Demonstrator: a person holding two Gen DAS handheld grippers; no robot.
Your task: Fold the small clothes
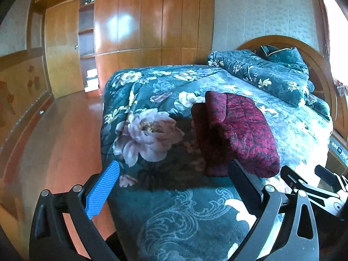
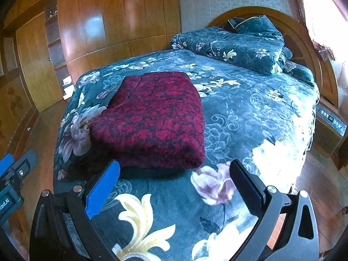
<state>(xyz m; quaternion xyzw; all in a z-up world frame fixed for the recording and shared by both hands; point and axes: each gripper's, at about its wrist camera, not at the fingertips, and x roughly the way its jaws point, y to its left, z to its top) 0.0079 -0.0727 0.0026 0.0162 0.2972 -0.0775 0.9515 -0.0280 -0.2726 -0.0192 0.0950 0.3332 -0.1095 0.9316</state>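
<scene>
A dark red patterned garment lies folded into a thick rectangle on the floral bedspread. It also shows in the left wrist view, just ahead of the right finger. My left gripper is open and empty, held near the bed's front left corner, just short of the garment. My right gripper is open and empty, just in front of the garment's near folded edge. The left gripper's body shows at the left edge of the right wrist view.
A folded floral quilt and pillow lie at the wooden headboard. A wooden wardrobe wall stands behind the bed. Polished floor runs left of the bed. A bedside panel is at the right.
</scene>
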